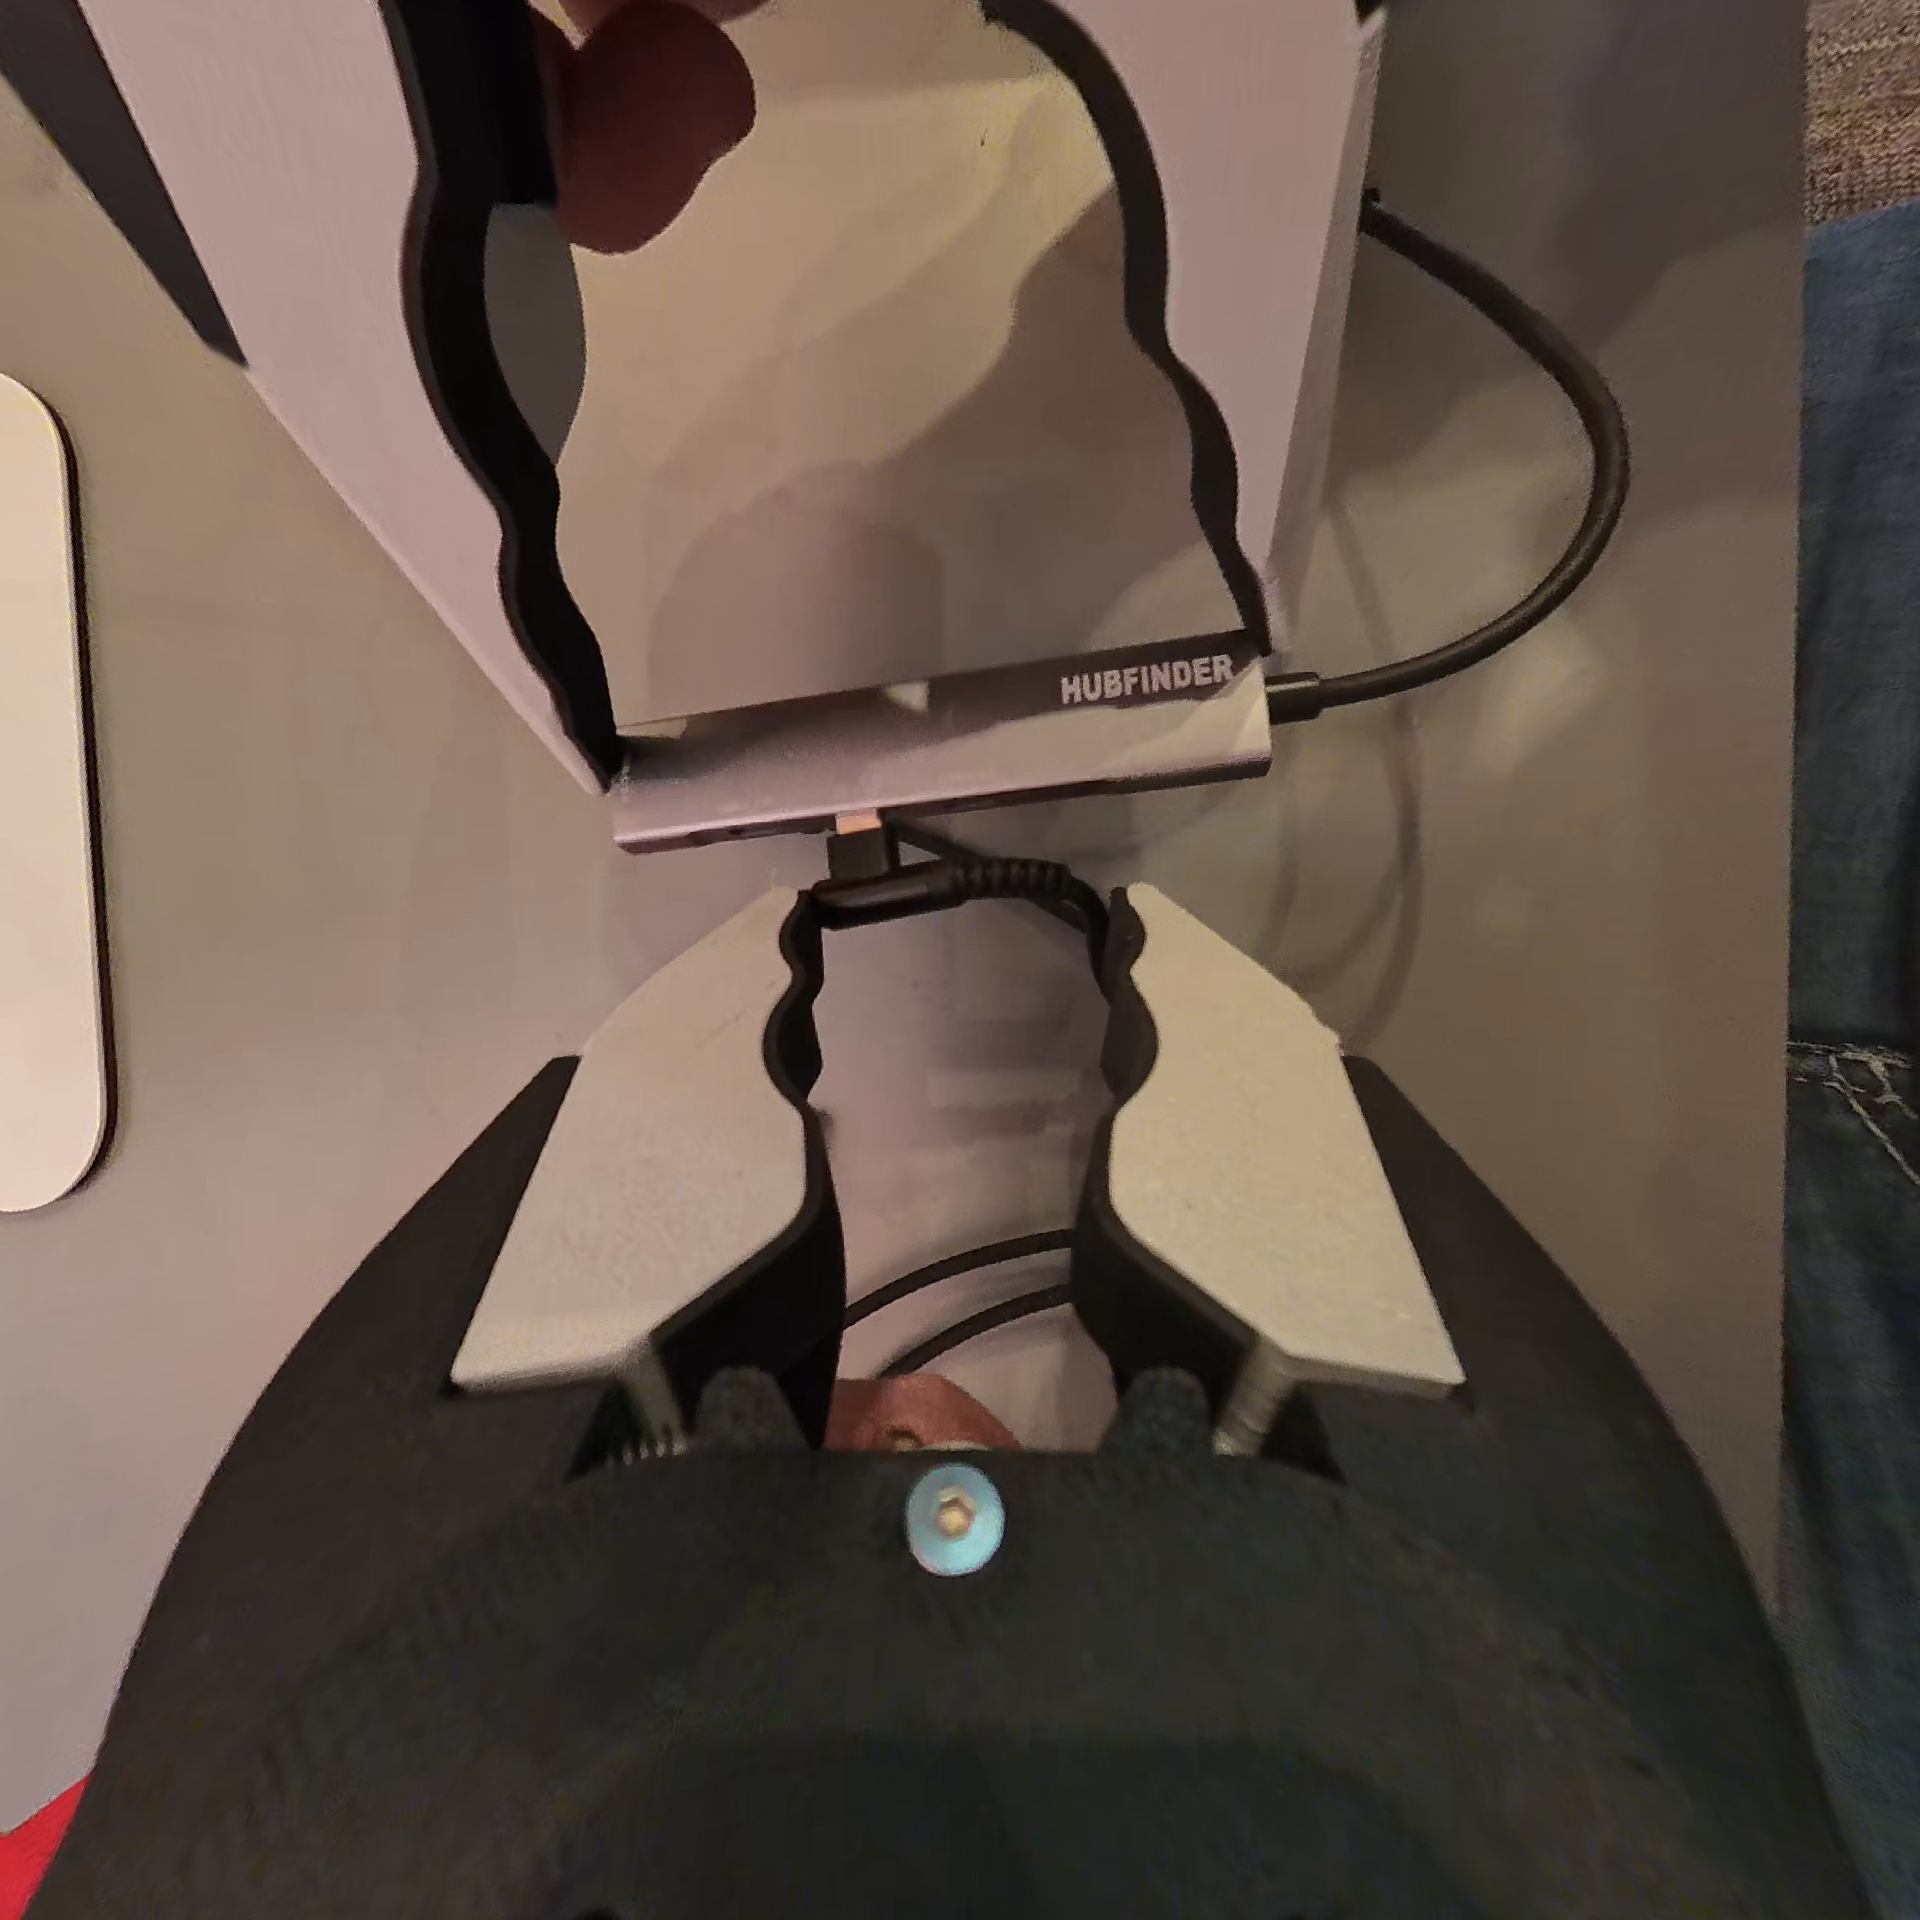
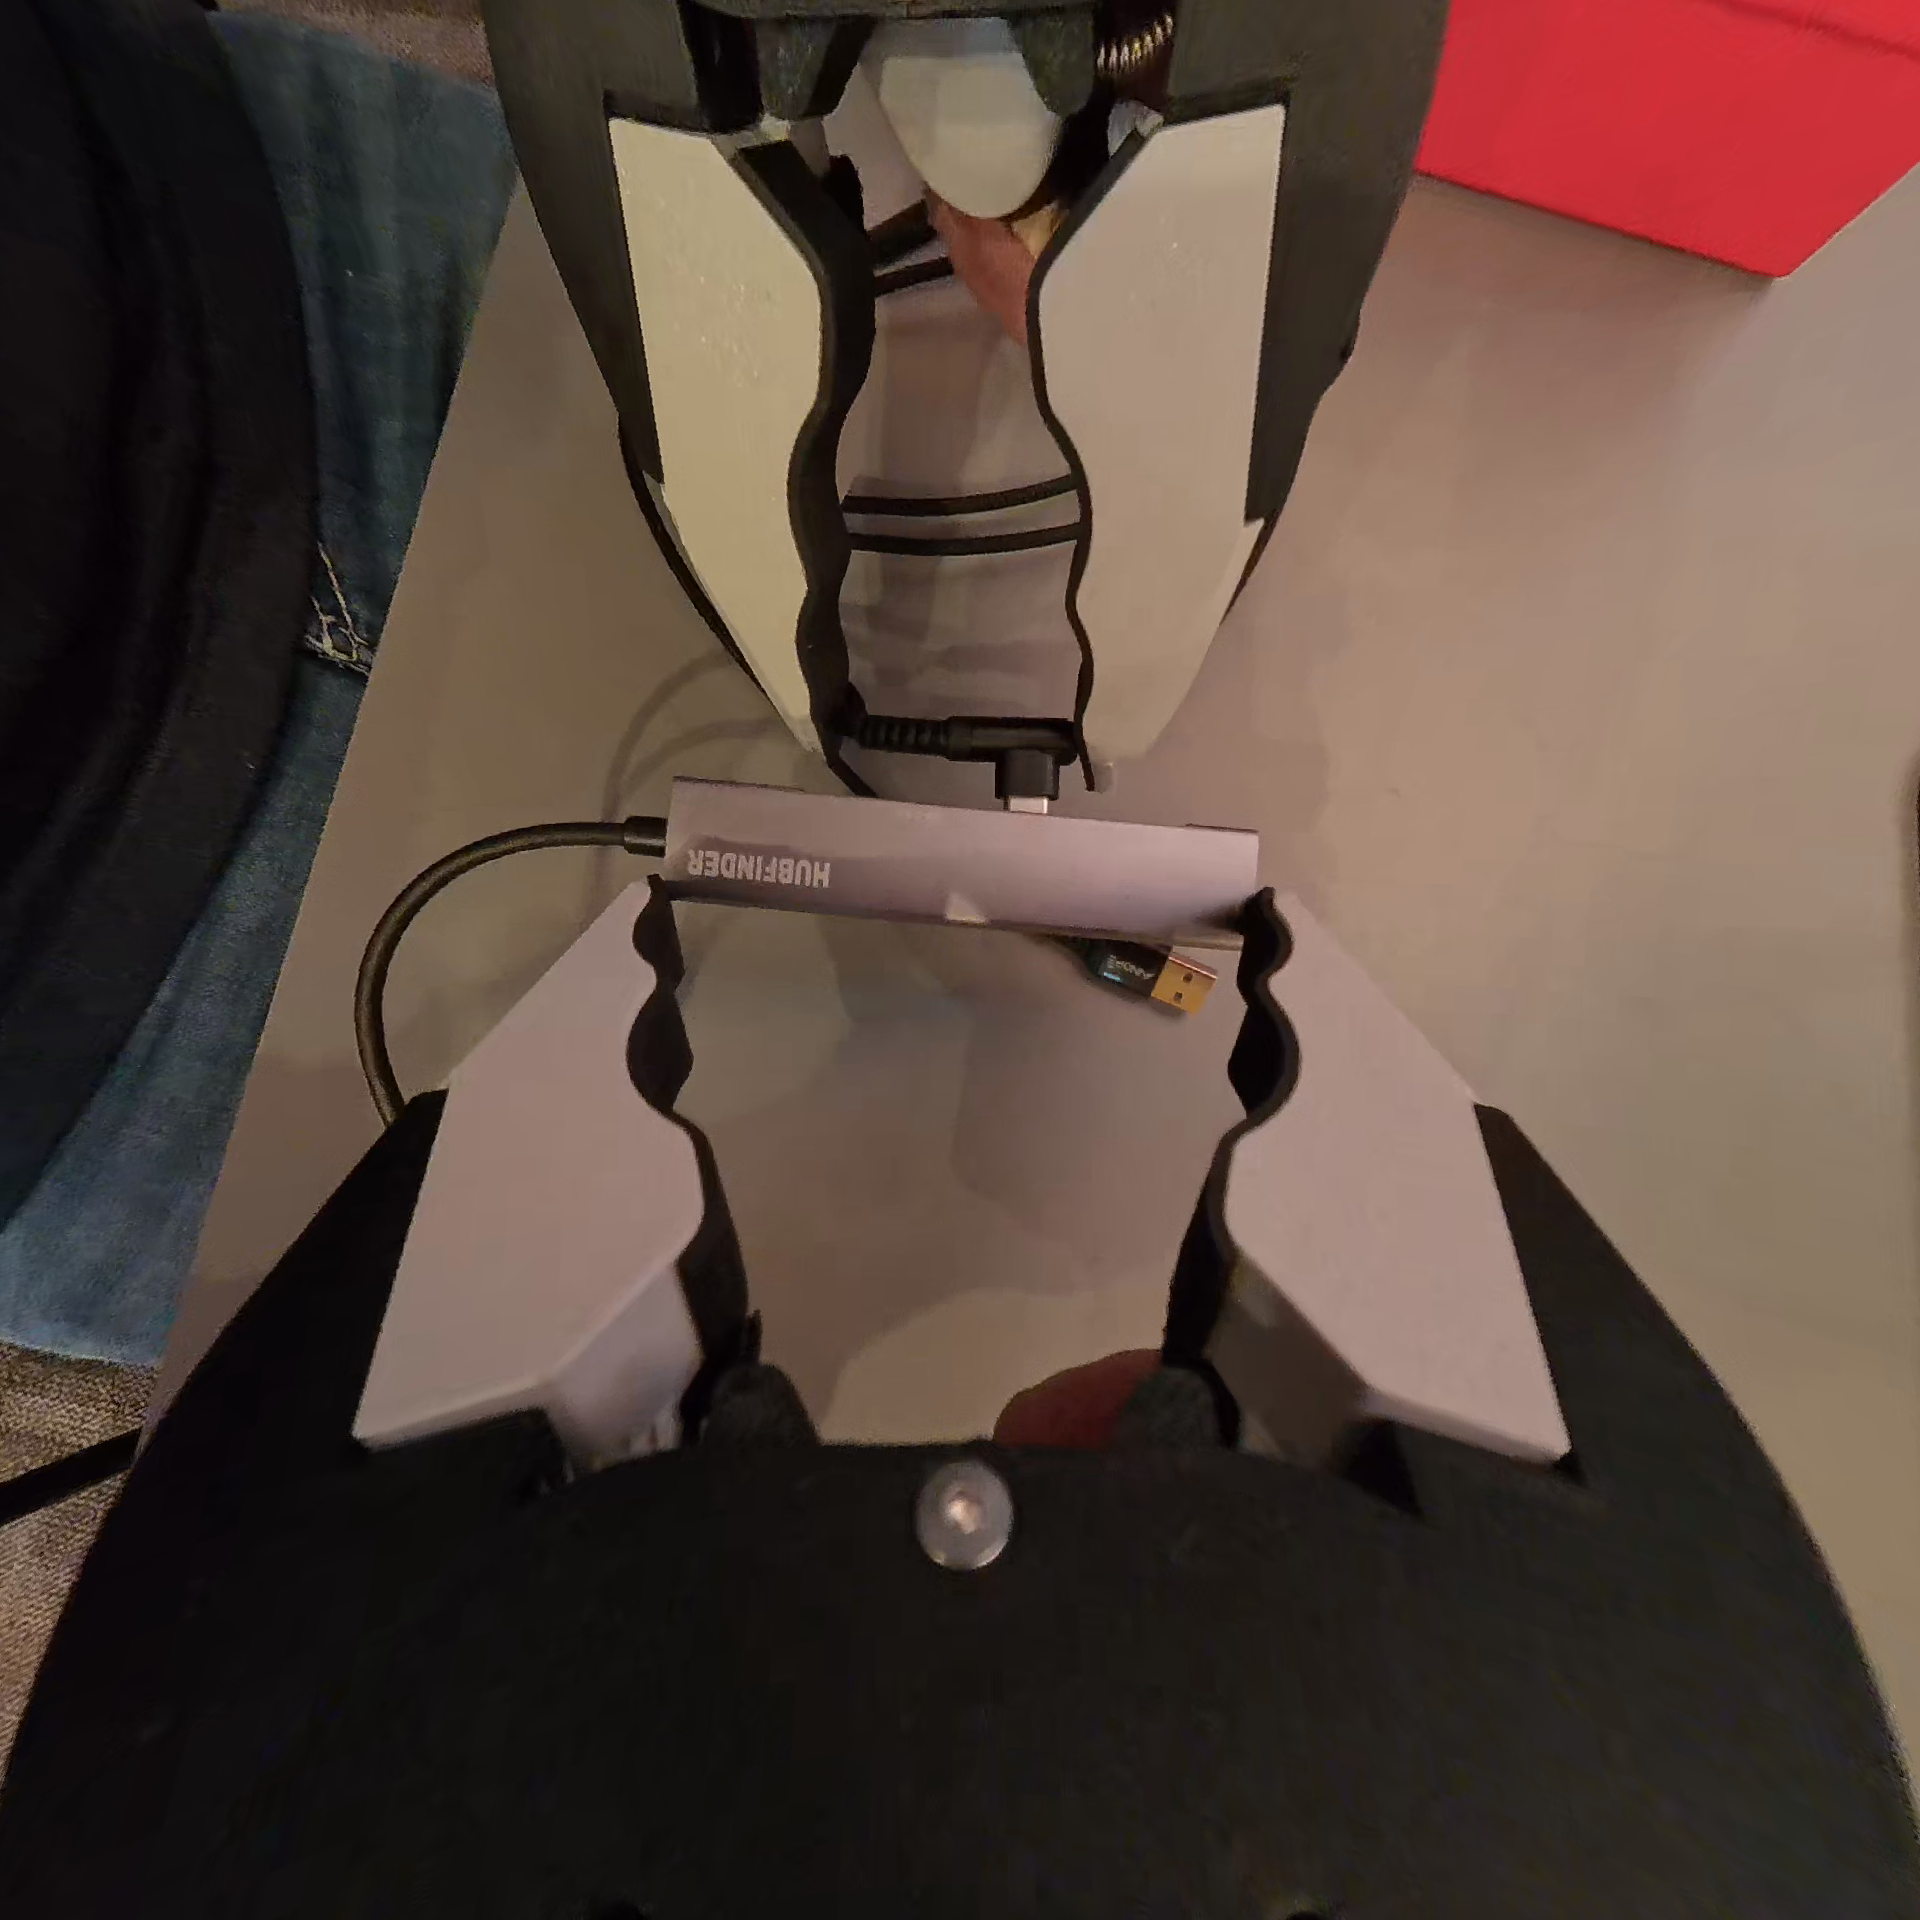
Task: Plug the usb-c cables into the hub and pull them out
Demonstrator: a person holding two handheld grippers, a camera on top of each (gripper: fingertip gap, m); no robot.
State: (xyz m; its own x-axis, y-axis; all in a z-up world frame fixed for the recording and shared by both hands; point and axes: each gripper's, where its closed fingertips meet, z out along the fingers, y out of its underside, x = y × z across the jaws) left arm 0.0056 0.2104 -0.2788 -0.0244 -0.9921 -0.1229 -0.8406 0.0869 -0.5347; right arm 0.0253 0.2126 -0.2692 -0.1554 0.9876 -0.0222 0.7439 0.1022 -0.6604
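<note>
A grey USB hub (image 1: 966,753) lies crosswise on the grey table. My right gripper (image 2: 961,909) is shut on the hub (image 2: 997,857), one finger at each end; it shows at the top of the left wrist view (image 1: 935,707). My left gripper (image 1: 961,909) is shut on a black right-angle USB-C plug (image 1: 883,883), held lengthwise between the fingertips. The plug's metal tip (image 1: 857,826) sits at a port on the hub's side face, with a little metal still showing. From the right wrist view the left gripper (image 2: 966,753) and the plug (image 2: 1013,764) are just beyond the hub.
The hub's own black cable (image 1: 1558,499) loops off one end (image 2: 416,935). A loose USB-A plug (image 2: 1174,982) lies under the hub's edge. A red box (image 2: 1662,125) stands at the far right. A white rounded object (image 1: 42,790) lies left. A person's jeans (image 1: 1860,727) border the table. The grippers are tip to tip, or close to it.
</note>
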